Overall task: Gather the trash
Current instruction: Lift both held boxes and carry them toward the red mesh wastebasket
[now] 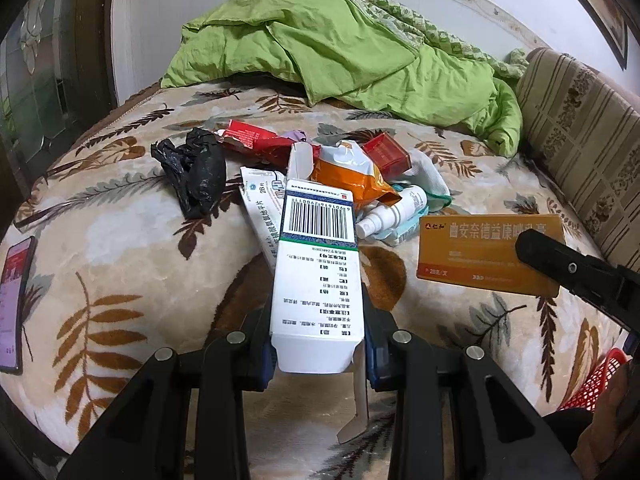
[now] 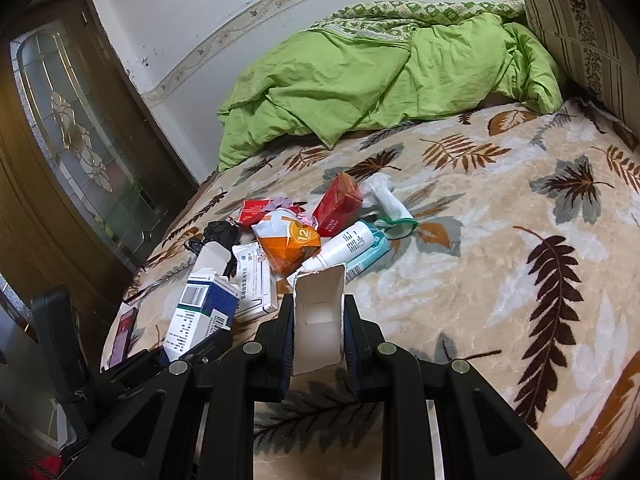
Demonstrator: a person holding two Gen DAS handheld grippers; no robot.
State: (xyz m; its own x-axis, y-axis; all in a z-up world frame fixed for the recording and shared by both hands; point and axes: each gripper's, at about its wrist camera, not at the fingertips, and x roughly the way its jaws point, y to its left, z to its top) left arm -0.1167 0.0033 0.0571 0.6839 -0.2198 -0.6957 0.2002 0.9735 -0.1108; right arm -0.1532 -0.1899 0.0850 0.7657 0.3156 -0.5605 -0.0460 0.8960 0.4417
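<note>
Two cartons held above bed, pile mid-bed beyond: my left tool [image 1: 318, 344] pinches white barcode box [image 1: 314, 264], right tool [image 2: 318, 344] pinches orange box [image 1: 490, 254]. Light, crushable card; I hold mid-panel, gently.

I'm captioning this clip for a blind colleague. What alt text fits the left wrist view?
The left gripper clamps a white medicine box with a barcode above a leaf-patterned blanket. Beyond it lies a litter pile, and at right the right gripper holds an orange box.
</note>
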